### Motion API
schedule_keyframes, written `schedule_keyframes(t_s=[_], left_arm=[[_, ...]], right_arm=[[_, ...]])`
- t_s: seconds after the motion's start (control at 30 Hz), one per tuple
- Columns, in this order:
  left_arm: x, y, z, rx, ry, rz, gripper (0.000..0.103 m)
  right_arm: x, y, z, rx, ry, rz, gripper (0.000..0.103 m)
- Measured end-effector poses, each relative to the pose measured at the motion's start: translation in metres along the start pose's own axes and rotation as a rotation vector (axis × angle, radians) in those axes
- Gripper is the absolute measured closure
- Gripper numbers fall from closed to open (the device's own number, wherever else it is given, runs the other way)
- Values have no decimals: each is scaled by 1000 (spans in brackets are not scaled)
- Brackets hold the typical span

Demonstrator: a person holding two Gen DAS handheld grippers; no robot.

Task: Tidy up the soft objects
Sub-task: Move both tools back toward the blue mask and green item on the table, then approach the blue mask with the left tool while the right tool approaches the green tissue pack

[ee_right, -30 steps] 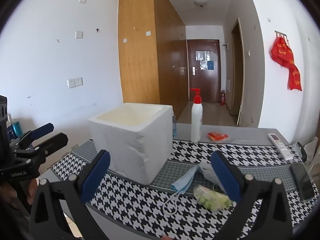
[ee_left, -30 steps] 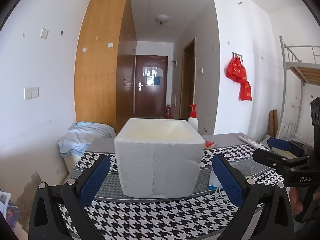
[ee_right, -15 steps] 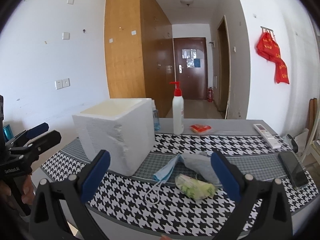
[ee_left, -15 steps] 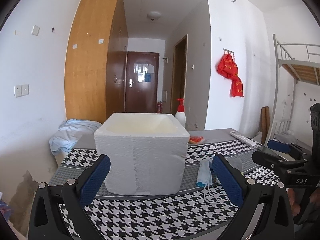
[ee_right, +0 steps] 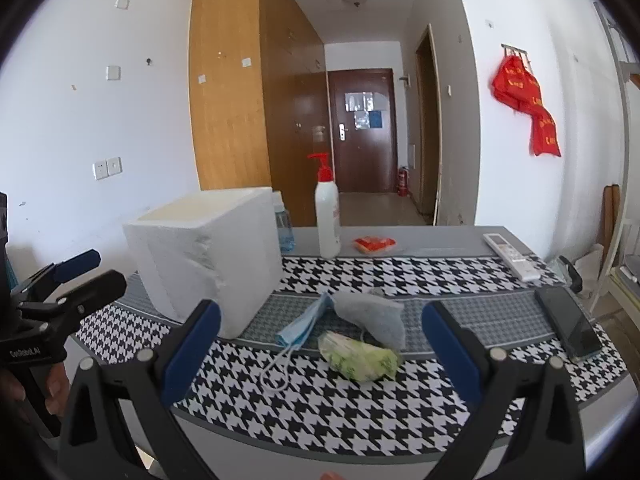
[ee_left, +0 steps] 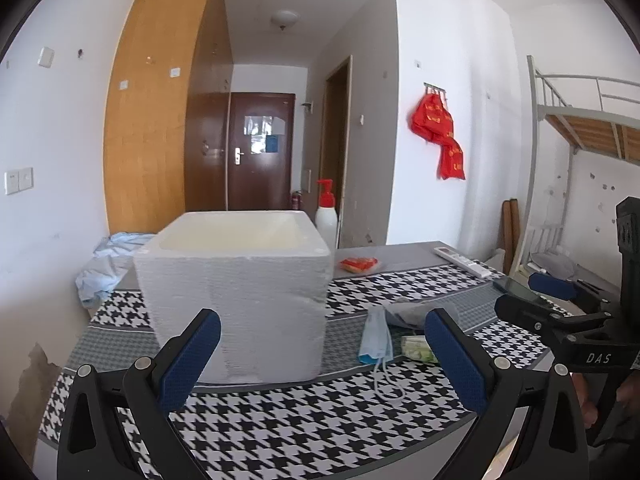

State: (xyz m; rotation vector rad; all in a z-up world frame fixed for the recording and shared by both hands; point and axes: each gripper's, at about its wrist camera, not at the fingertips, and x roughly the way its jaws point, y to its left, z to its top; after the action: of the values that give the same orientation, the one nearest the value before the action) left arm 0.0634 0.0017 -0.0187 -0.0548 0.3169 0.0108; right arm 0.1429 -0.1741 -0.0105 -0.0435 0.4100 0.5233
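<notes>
A white foam box stands open-topped on the houndstooth tablecloth. To its right lie a blue face mask, a grey cloth and a green-white soft packet. My left gripper is open and empty, held in front of the box. My right gripper is open and empty, held in front of the soft items. Each gripper shows at the other view's edge.
A red-capped pump bottle, a small blue bottle, a red packet, a white remote and a black phone lie on the table. Blue cloth is heaped at the far left. A bunk bed frame stands right.
Both cameras have swung to the right, so the box has slid left in view and the mask, grey cloth and packet now sit nearer the middle. Both grippers stay open.
</notes>
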Motion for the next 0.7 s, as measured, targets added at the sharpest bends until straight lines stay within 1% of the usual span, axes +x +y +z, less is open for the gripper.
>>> schedule_keyframes(t_s=[0.33, 0.7], left_arm=[[11, -15, 0, 22, 22, -24, 1], [22, -23, -5, 35, 55, -68, 1]], right_arm=[[-2, -14, -5, 10, 20, -29, 1], [-3, -23, -10, 18, 39, -47, 1]])
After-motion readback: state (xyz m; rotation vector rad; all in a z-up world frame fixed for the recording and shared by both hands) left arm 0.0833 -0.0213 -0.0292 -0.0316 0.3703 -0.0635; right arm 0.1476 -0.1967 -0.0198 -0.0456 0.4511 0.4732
